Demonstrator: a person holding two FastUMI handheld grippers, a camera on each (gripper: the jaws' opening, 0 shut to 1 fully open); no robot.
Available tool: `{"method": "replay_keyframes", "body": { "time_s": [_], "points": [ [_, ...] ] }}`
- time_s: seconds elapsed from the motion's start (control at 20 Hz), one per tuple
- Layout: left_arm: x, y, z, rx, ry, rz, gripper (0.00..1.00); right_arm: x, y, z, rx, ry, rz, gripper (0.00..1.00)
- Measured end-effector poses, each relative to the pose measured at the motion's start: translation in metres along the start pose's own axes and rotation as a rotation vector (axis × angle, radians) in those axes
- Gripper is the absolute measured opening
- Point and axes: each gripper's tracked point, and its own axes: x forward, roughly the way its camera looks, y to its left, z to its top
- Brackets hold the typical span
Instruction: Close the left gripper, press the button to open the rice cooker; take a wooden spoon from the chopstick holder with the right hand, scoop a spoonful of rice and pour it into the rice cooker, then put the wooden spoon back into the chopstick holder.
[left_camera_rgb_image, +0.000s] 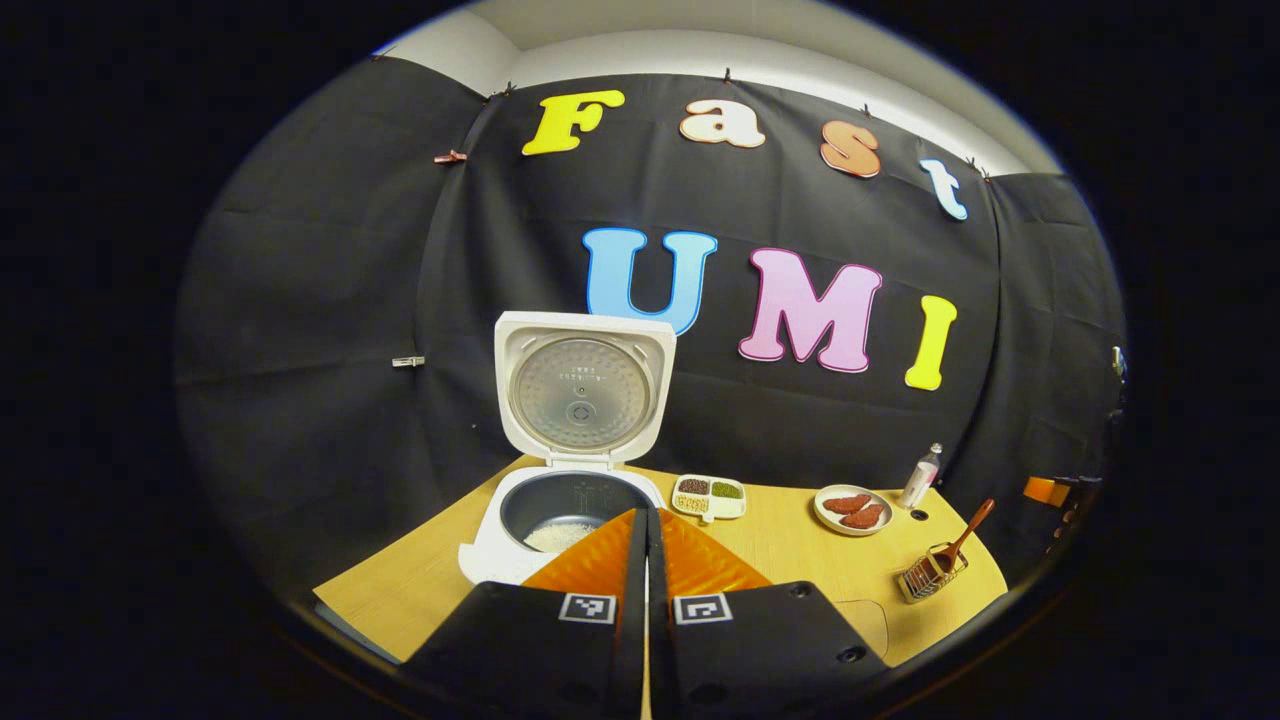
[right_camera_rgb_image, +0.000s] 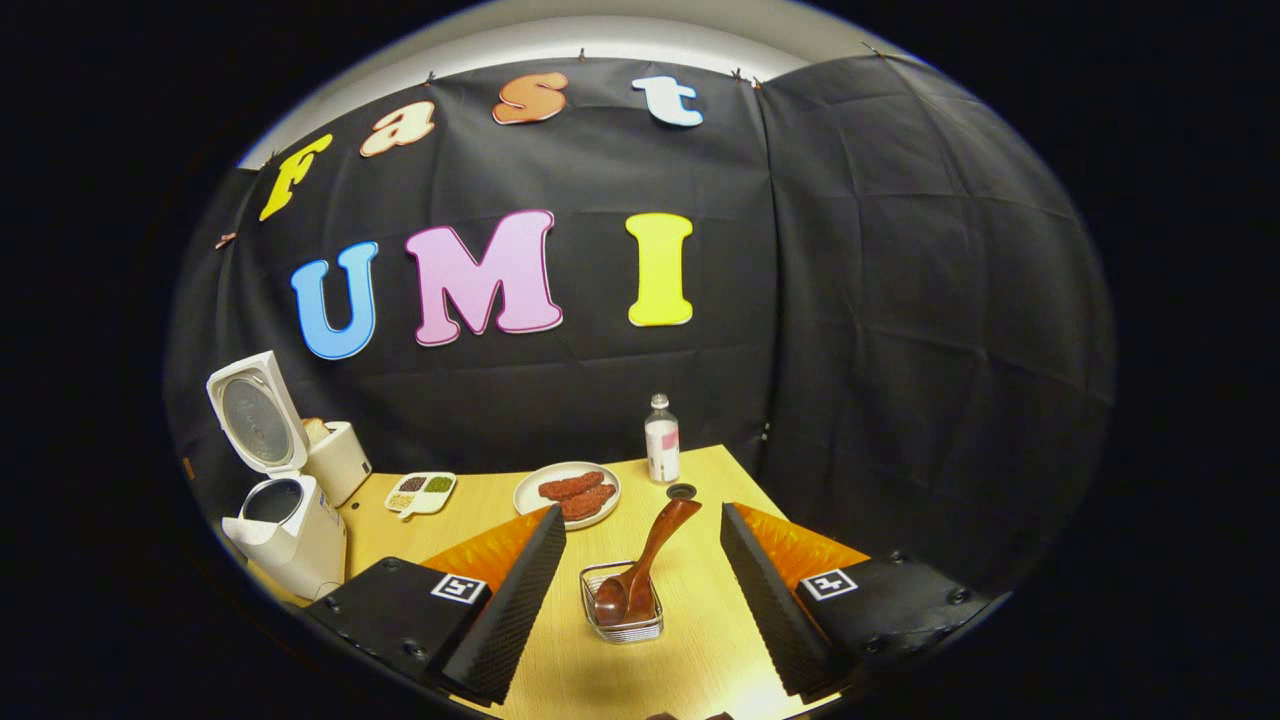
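Note:
The white rice cooker (left_camera_rgb_image: 560, 520) stands on the wooden table with its lid (left_camera_rgb_image: 583, 390) swung up; white rice lies in its dark inner pot (left_camera_rgb_image: 560, 537). My left gripper (left_camera_rgb_image: 646, 520) is shut with nothing in it, hovering just in front of the pot's right side. In the right gripper view the cooker (right_camera_rgb_image: 285, 530) is at the far left. A wooden spoon (right_camera_rgb_image: 640, 560) rests bowl-down in the wire chopstick holder (right_camera_rgb_image: 622, 603), handle leaning up to the right. My right gripper (right_camera_rgb_image: 645, 520) stands open above and around the holder, not touching the spoon. The left gripper view has the spoon (left_camera_rgb_image: 965, 540) and holder (left_camera_rgb_image: 930, 575) at right.
A small divided dish of beans and grains (left_camera_rgb_image: 709, 495) sits right of the cooker. A white plate with reddish pieces (right_camera_rgb_image: 567, 493) and a small bottle (right_camera_rgb_image: 662, 440) stand toward the back. A white toaster with bread (right_camera_rgb_image: 335, 455) stands behind the cooker. The table edge (left_camera_rgb_image: 960, 630) curves near the holder.

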Motion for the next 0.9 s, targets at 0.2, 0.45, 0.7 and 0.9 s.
{"method": "replay_keyframes", "body": {
  "time_s": [0.2,0.45,0.7,0.9],
  "points": [
    [-0.004,-0.020,-0.010,0.029,0.019,-0.002,0.08,0.037,-0.004,-0.027,0.029,0.095,0.010,0.98],
    [-0.013,-0.057,-0.012,0.089,0.012,-0.016,0.13,0.086,-0.009,-0.072,0.052,0.227,0.021,0.98],
    [-0.027,-0.101,-0.028,0.083,0.027,-0.051,0.48,0.125,-0.016,-0.114,0.134,0.353,0.025,0.99],
    [-0.040,-0.120,-0.050,0.091,0.066,-0.055,0.91,0.143,-0.011,-0.132,0.144,0.400,0.056,0.97]
  ]
}}
